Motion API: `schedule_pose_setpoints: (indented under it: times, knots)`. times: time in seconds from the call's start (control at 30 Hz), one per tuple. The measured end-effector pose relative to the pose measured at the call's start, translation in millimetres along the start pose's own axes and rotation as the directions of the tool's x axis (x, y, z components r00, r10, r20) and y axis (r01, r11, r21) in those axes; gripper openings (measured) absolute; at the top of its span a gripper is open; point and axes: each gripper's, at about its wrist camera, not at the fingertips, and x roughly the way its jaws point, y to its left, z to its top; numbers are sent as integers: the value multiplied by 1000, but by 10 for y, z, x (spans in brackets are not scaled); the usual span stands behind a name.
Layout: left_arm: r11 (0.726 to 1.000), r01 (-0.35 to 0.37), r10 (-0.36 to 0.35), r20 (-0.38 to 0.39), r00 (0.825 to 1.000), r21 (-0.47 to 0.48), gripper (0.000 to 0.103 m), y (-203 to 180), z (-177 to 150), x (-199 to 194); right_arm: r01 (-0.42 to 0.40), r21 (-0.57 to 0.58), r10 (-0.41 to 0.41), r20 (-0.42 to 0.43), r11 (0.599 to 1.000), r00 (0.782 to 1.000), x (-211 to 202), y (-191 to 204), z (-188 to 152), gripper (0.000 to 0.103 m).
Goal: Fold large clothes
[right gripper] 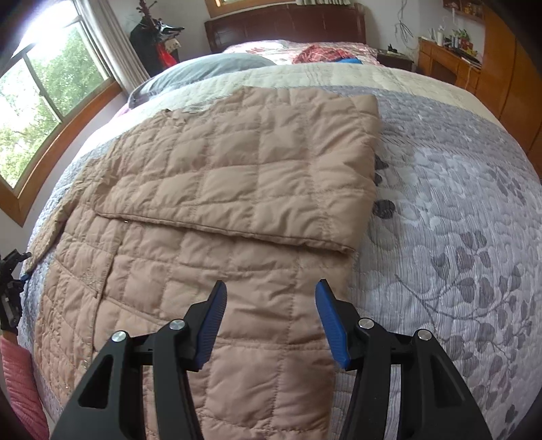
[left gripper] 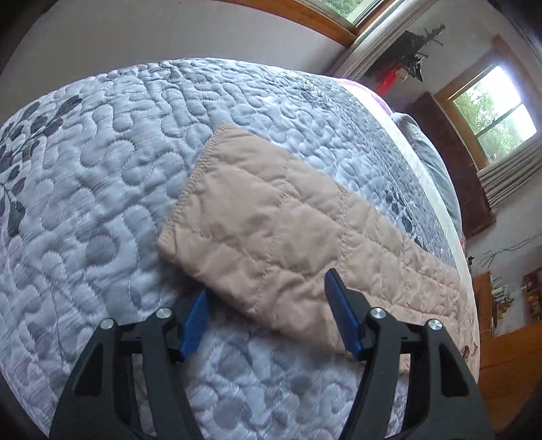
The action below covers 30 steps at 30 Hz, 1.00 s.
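Note:
A tan quilted jacket [right gripper: 210,210] lies flat on the bed, one side folded across its upper part with the fold edge running across the middle. Its sleeve [left gripper: 271,223] stretches over the grey quilt in the left wrist view, cuff pointing up left. My left gripper [left gripper: 267,298] is open, its blue fingers on either side of the sleeve's near edge, holding nothing. My right gripper [right gripper: 271,304] is open and empty just above the jacket's lower part, near its right edge. The left gripper also shows at the far left edge of the right wrist view [right gripper: 10,294].
The grey leaf-patterned quilt [right gripper: 457,237] covers the bed. A grey pillow [right gripper: 210,67], red plaid clothing [right gripper: 321,54] and a dark headboard [right gripper: 288,23] lie beyond. Windows [right gripper: 44,88] at left, wooden furniture [right gripper: 450,57] at right. A pink item [right gripper: 20,382] sits at bottom left.

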Motion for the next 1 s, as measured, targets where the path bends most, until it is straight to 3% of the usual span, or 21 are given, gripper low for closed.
schedule_pose_setpoints:
  times: [0.07,0.17,0.27,0.57,0.7,0.83,1.0]
  knots:
    - [1000,-21,21,9,1000,-17,42,31,24,32,-2,4,2,-9,1000,1000,35,-25,-18,55]
    - [999,-30,31,21,999,-46,24,105,41,34,4,5,-4,-27,1000,1000,109,-44,-38,55]
    - [998,-11,12,22,1000,-64,14,182,57,55,11,3,-11,-47,1000,999,199,-53,-62,55]
    - [997,73,-71,37,997,-39,8,290,28,107,35,-22,-36,-33,999,999,296,-28,-91,58]
    - [999,49,-48,51,998,-19,5,229,5,23,28,-17,-29,-21,999,999,289,-22,-87,58]
    - [995,89,-93,110,990,35,4,-21,-53,-218,-14,9,14,-1,1000,1000,139,-103,-73,58]
    - [968,135,-173,178,969,210,3,-770,-265,-643,-16,22,16,24,1000,1000,-62,-117,-58,58]
